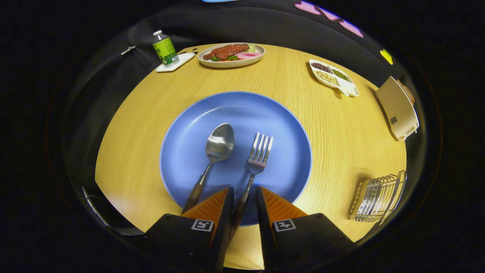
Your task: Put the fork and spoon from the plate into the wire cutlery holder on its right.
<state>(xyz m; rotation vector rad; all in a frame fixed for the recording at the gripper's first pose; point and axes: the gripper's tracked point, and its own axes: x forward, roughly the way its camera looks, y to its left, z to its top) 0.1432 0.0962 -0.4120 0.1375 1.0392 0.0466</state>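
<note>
hand-held gripper (244, 197) narrow, straddling fork (254, 163) handle without clear contact; thin handle may slip and clip spoon (214, 153).

The one camera rides on the gripper (244, 195) and looks forward along its two fingers and steeply down onto the tabletop (341, 129). It sits low and close over the near edge, near enough that the blue plate (189, 159) lies just ahead of the fingers, which stand slightly apart with the fork (254, 167) handle running back between them. The fisheye lens bends the round tabletop and takes in its whole spread, from the near edge to the far edge, where the food dish (232, 62) stands, and out to the wire cutlery holder (379, 199) at the right edge.
</note>
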